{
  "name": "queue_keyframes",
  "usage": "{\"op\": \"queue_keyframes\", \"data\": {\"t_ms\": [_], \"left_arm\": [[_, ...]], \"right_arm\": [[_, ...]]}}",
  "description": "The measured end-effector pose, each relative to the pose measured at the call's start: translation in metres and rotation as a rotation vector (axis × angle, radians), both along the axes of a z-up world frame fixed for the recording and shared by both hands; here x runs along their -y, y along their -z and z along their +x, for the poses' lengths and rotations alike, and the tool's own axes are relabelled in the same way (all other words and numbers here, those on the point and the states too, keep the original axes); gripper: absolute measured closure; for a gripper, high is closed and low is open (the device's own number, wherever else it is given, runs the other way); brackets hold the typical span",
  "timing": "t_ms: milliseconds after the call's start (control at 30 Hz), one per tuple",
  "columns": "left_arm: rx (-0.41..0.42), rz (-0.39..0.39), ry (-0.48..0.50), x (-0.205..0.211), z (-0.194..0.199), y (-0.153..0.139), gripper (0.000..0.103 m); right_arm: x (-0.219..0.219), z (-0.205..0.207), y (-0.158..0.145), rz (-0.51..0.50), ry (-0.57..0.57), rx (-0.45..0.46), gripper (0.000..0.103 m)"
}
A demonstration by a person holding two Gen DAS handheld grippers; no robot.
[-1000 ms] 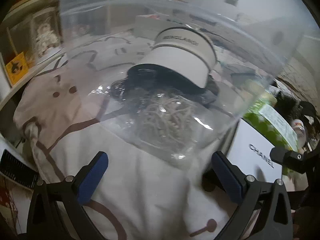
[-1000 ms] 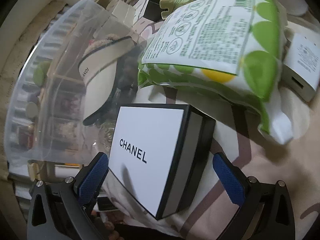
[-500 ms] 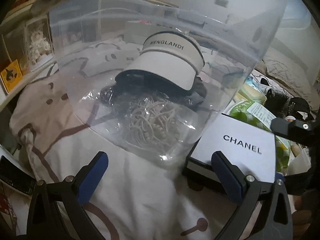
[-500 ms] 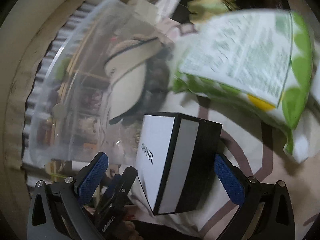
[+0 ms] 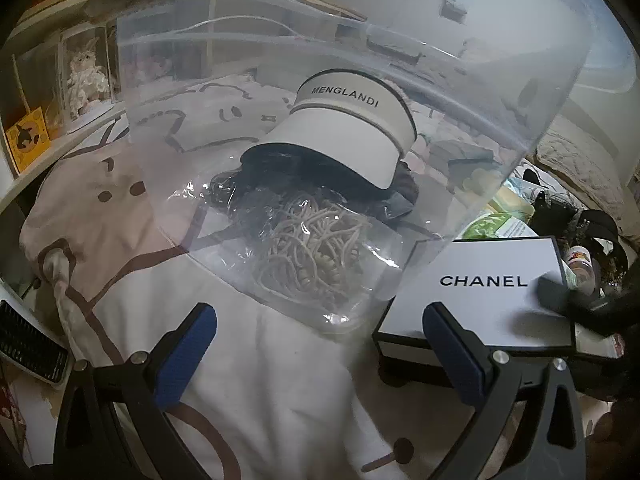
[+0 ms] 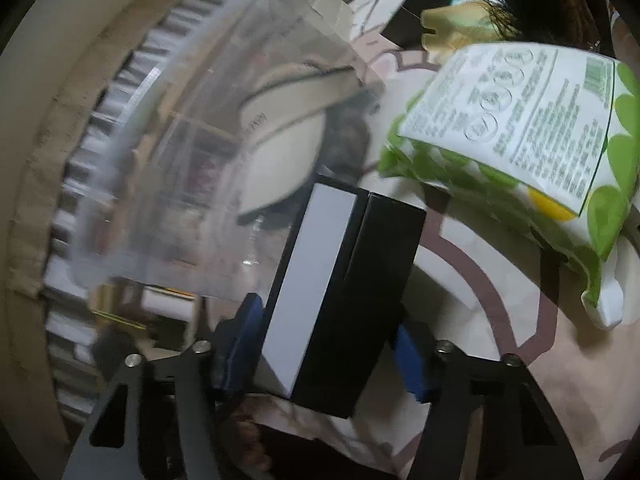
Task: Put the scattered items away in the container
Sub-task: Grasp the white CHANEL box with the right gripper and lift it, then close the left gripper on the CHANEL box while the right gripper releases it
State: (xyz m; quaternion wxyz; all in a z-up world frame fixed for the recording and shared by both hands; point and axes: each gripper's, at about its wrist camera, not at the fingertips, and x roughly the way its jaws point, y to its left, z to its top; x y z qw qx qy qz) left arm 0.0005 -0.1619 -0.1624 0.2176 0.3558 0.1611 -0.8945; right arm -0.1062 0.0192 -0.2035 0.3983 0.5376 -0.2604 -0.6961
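A clear plastic bin [image 5: 520, 120] stands on the bed and holds a white visor cap [image 5: 352, 136] and a bag of beige cords [image 5: 312, 248]. To its right is a white-lidded black Chanel box [image 5: 488, 280]. My right gripper [image 6: 326, 350] is closing on that box [image 6: 340, 280], and both blue pads touch its top and bottom faces. One of its fingers [image 5: 556, 294] lies on the lid. My left gripper [image 5: 320, 352] is open and holds nothing, just short of the bin's near wall. The bin [image 6: 180, 160] is to the left in the right wrist view.
A green-and-white packet [image 6: 540, 120] lies just beyond the box, with a small black box [image 6: 420, 8] and dark items [image 5: 580, 220] behind it. The bedspread [image 5: 280, 400] is white with brown lines. Shelves [image 5: 60, 100] stand at the left.
My right jaws have closed from wide open onto the Chanel box, and the wrist has rolled so the box appears edge-on. In the left view the box has come fully into sight beside the bin.
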Motion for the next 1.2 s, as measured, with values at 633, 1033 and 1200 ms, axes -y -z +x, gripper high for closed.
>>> {"op": "queue_keyframes", "data": {"t_ms": [633,1033,1200], "left_arm": [[-0.258,-0.238,0.537,-0.110,0.022,-0.033,0.000],[-0.303,-0.560,0.784,-0.193,0.049,-0.019,0.011],[-0.291,-0.711,0.778,-0.212,0.055,-0.005,0.014]], "right_arm": [[-0.068,0.006,-0.037,0.068,0.117,-0.066,0.052],[-0.111,0.012,-0.042,0.084,0.265,-0.023,0.052],[-0.114,0.016,-0.029,0.051,0.277,0.066,0.052]]}}
